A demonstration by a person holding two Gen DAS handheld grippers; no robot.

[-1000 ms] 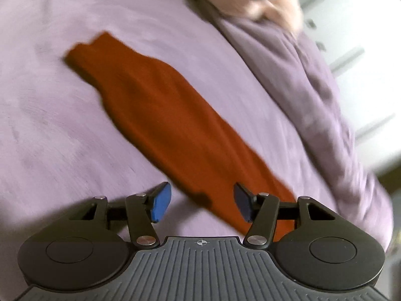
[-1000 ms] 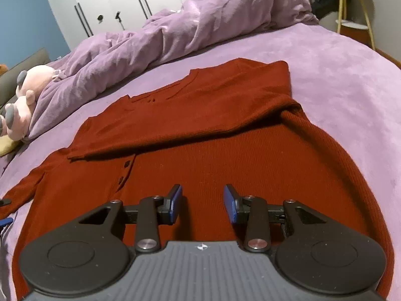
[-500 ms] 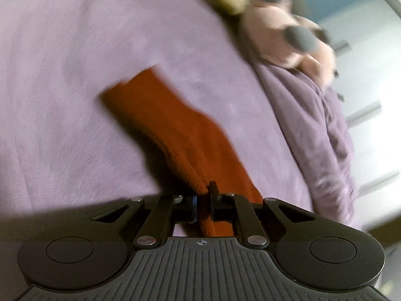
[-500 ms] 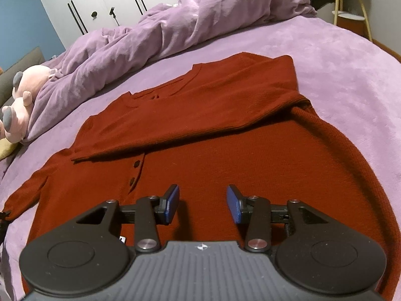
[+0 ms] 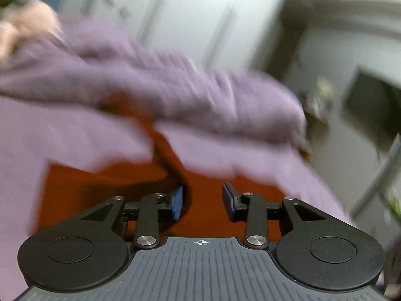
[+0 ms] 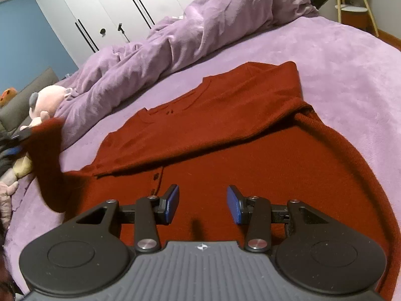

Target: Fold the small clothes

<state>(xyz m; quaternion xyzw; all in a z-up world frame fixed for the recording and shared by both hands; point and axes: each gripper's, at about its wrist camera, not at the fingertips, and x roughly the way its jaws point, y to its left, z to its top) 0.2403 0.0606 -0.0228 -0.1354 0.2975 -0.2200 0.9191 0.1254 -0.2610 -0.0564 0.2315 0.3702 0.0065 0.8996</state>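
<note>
Right wrist view: we see a dark red cardigan (image 6: 250,155) spread on a purple bed cover (image 6: 351,57). One sleeve is folded across the chest, running from the far right shoulder down toward the button placket. The right gripper (image 6: 203,204) hovers over the lower body of the garment, its blue-padded fingers (image 6: 234,204) set well apart with nothing between them.

At the left edge of the same view, the other sleeve (image 6: 48,160) stands lifted off the bed in a blurred arc. Its upper end meets a dark object at the frame edge; we cannot tell from this view what holds it. Behind it lie a pink plush toy (image 6: 47,100) and a rumpled purple duvet (image 6: 200,32), with white wardrobe doors (image 6: 112,7) beyond.

Left wrist view: the picture is heavily smeared. We see the left gripper (image 5: 202,202) with its blue pads (image 5: 178,202) separated. Red fabric (image 5: 82,185) fills the area under and ahead of the fingers, and a dark fold of it lies just beside the left-hand pad; whether it touches that pad, we cannot tell. The duvet (image 5: 175,87) crosses the middle of the frame.
</note>
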